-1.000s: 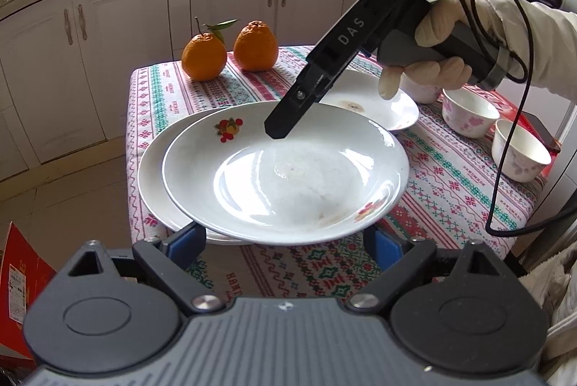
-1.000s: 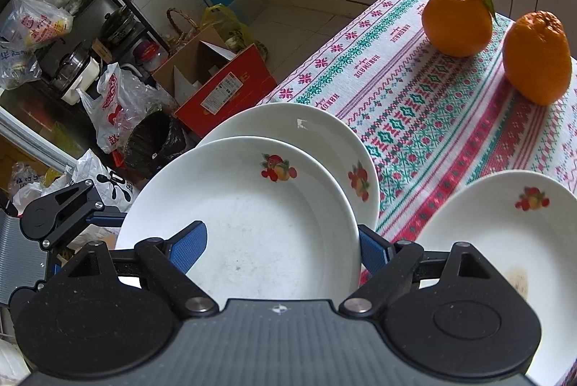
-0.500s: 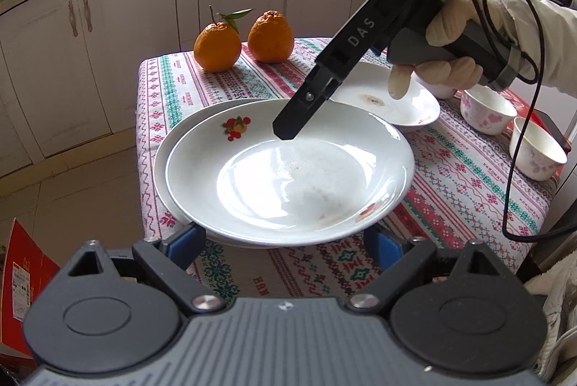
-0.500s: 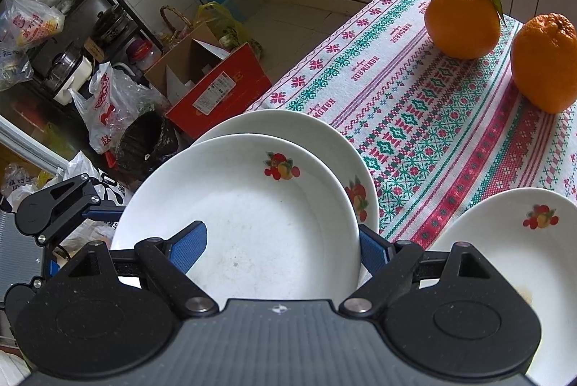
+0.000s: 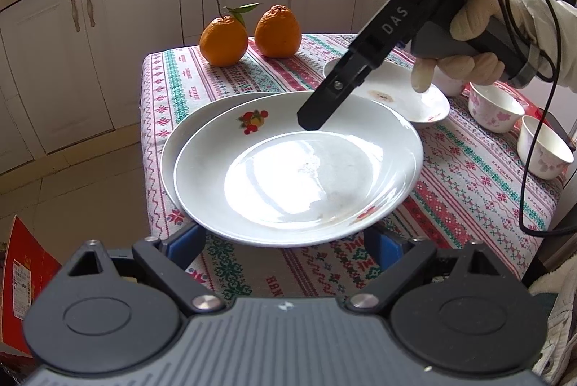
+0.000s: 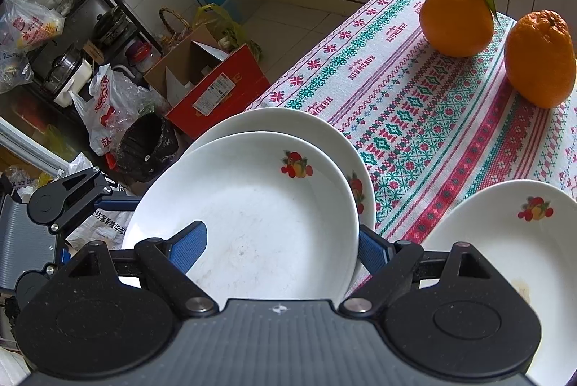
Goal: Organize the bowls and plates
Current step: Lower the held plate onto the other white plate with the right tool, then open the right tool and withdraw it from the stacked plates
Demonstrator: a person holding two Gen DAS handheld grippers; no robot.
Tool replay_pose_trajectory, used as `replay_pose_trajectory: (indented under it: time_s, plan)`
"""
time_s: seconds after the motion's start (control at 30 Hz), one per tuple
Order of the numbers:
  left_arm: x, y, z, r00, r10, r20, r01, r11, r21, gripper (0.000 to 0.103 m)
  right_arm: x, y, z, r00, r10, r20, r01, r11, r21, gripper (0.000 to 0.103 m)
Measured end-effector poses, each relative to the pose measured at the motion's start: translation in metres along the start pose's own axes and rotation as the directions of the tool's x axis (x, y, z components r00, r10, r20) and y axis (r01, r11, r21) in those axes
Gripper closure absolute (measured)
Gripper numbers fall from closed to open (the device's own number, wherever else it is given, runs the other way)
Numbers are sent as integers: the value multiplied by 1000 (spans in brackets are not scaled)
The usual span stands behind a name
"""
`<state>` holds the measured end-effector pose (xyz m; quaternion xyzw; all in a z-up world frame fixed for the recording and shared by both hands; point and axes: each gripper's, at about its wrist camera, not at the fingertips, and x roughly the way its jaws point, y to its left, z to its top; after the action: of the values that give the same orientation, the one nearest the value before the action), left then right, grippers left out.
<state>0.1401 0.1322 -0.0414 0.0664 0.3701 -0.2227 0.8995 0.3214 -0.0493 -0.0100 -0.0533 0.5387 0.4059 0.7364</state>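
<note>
Over the near corner of the desk [image 5: 223, 90], from the left wrist view, the top plate [image 5: 299, 169] sits nested on a second plate [image 5: 171, 148] whose rim peeks out on the far-left side, and the stack overhangs the cloth's edge toward us. The left gripper [image 5: 285, 242] has its blue pads spread wide either side of that near rim, clamped on nothing I can see. The right gripper [image 5: 317, 119] reaches in from the upper right in a gloved hand [image 5: 465, 40], one black finger tip hanging over the plate's far rim. Behind it a third plate [image 5: 414, 97], two small bowls [image 5: 494, 108], and two oranges [image 5: 249, 36] wait. Now the right wrist view: the right gripper [image 6: 281, 242] stands with its jaws apart, one pad over the top plate's [image 6: 252, 213] inside, the other outside its rim, straddling the edge without visibly pinching. The lower plate [image 6: 274, 119] shows beyond; the third plate [image 6: 505, 242] lies to the right, apart from the stack. My read: the stack needs squaring up, so nudge gently or close on the rim squarely, and keep that overhanging edge from tipping off toward the floor.
</note>
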Motion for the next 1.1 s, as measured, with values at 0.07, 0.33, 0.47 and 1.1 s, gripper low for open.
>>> replay_pose_trajectory:
  time_s: [0.07, 0.33, 0.47, 1.1]
  plan:
    - [0, -1, 0, 1000, 6, 1, -6, 1000, 6, 9, -2, -1, -1, 1000, 0, 3, 0, 1000, 5, 12]
    - [2, 1, -1, 1000, 18, 6, -18, 1000, 9, 9, -9, 1, -9, 1000, -16, 3, 16, 1000, 11, 12]
    - [4, 0, -1, 999, 30, 11, -31, 999, 23, 9, -13, 2, -13, 1000, -12, 12, 12, 1000, 19, 12]
    - [-8, -13, -4, 996, 68, 61, -70, 997, 26, 9, -34, 26, -45, 993, -76, 94, 76, 997, 2, 2]
